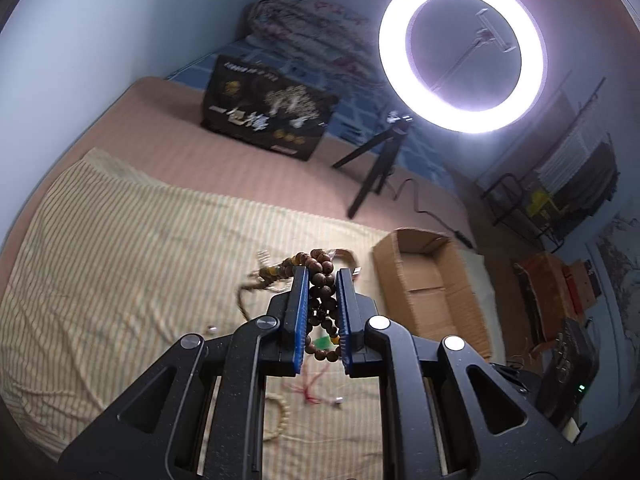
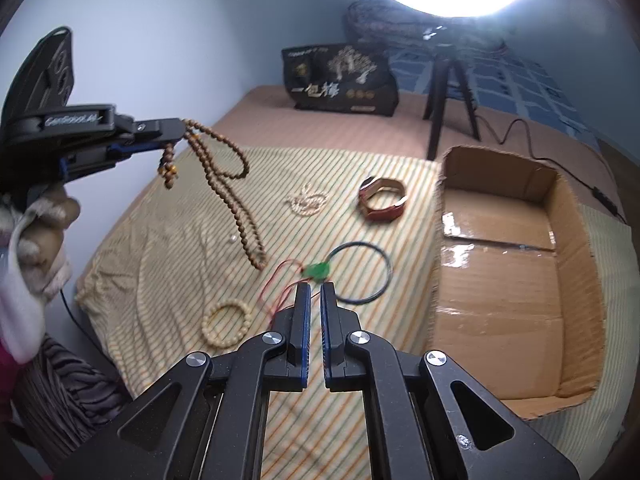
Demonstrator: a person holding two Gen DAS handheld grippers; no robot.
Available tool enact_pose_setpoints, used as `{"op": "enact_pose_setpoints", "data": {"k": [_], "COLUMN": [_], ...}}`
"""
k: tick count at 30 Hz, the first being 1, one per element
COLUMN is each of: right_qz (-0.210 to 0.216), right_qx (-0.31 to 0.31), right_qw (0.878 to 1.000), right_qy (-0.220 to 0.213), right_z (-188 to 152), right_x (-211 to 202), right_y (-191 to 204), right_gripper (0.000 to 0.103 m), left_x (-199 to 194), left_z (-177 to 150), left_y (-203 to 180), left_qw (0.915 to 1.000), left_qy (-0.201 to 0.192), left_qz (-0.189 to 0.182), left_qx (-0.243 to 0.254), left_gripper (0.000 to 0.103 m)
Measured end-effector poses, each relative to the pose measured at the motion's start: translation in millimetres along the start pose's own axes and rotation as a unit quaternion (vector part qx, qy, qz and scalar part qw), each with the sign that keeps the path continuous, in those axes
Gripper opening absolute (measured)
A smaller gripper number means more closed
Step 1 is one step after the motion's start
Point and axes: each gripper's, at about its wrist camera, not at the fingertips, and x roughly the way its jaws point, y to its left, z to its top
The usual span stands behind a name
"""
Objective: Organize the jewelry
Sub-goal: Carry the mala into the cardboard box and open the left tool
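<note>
My left gripper (image 1: 322, 271) is shut on a long brown wooden bead necklace (image 1: 322, 280). In the right wrist view the left gripper (image 2: 178, 130) holds that necklace (image 2: 224, 184) in the air above the striped cloth (image 2: 168, 216), its loop hanging down. My right gripper (image 2: 316, 286) is nearly shut and holds nothing, low over the cloth just short of a green pendant on a red cord (image 2: 317, 270) and a thin dark bangle (image 2: 360, 272). An open cardboard box (image 2: 512, 280) sits to the right and also shows in the left wrist view (image 1: 432, 280).
On the cloth lie a cream bead bracelet (image 2: 228, 322), a pale bead string (image 2: 306, 202), a red and white band (image 2: 382, 198) and a small pearl (image 2: 231, 240). A black bag (image 2: 340, 78), tripod (image 2: 448, 96) and ring light (image 1: 462, 54) stand behind.
</note>
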Motion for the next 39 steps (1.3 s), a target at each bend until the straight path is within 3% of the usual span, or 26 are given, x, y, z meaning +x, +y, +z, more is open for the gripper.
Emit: {"op": "enact_pose_setpoints", "data": {"k": [12,19,26,32,39], "right_qz": [-0.051,-0.081,-0.097,-0.107,-0.113], "right_qx": [0.051,0.083,0.105,0.123,0.141], "right_qw": [0.997,0.992,0.989,0.986,0.983], "right_qy": [-0.038,-0.039,-0.038,-0.043,-0.023], "right_z": [10,4,1,4,-1], "right_x": [-32,-39,-42,-41,-26], "right_y": [-52,-83,-105,-119,-132], "right_gripper": [0.003,0.003,0.003,0.003,0.003], "left_x": [6,23,39,67,116], "left_z": [14,18,29,29,15], "left_y": [-72,-122,-157,-181,-183], "left_qw": [0.9977,0.9940,0.9909,0.9889,0.9903], "left_qy": [-0.014,-0.012,-0.011,0.002,0.038], "left_qz": [-0.048,-0.060,-0.084,-0.080,-0.046], "left_qx": [0.045,0.090,0.104,0.126,0.126], "left_gripper": [0.012,0.012,0.012,0.012,0.012]}}
